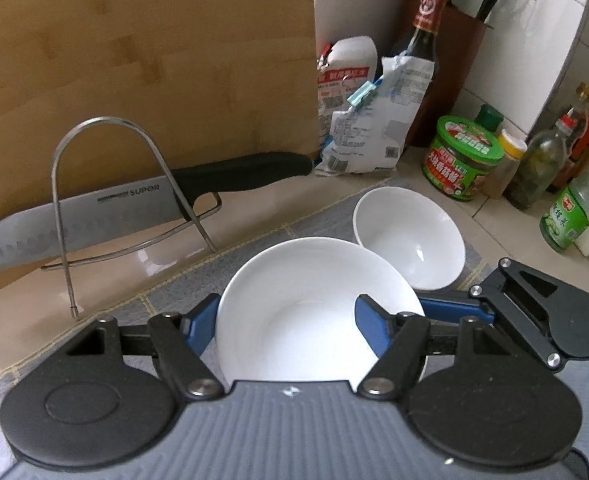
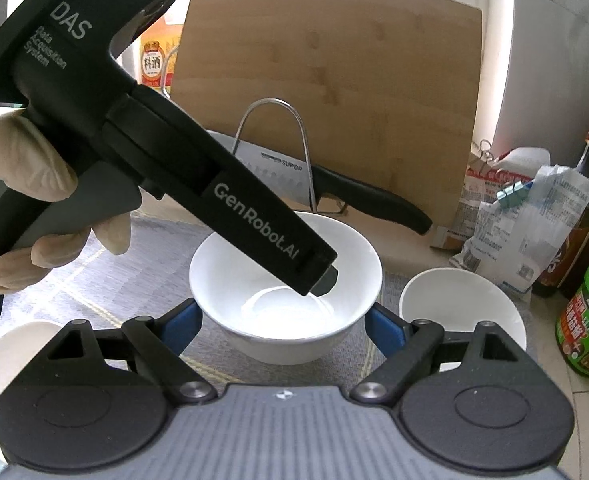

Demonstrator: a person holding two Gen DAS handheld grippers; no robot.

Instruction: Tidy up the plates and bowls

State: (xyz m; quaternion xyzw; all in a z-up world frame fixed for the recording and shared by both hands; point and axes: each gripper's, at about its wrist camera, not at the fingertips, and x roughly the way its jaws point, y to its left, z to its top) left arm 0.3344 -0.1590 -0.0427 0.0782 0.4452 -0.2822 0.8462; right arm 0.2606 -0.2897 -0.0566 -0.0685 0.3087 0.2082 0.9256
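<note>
A white bowl [image 1: 294, 312] sits between the blue fingers of my left gripper [image 1: 286, 312]. The left finger is hidden behind the bowl's outer wall and the right one lies over its inside. In the right wrist view the left gripper [image 2: 321, 280] comes down from the upper left into the same bowl [image 2: 286, 312]. My right gripper [image 2: 286, 324] flanks the bowl's lower wall, with both pads against it. A blue finger [image 1: 450, 307] of the right gripper shows at the bowl's right side. A second white bowl [image 1: 410, 240] [image 2: 462, 308] stands just to the right.
A grey patterned mat [image 2: 134, 276] lies under the bowls. Behind them stand a wire rack [image 1: 106, 200] with a knife [image 1: 94, 220] and a bamboo board [image 1: 154, 60]. Jars, bottles and bags [image 1: 462, 160] crowd the right. Another white dish [image 2: 10, 360] sits at lower left.
</note>
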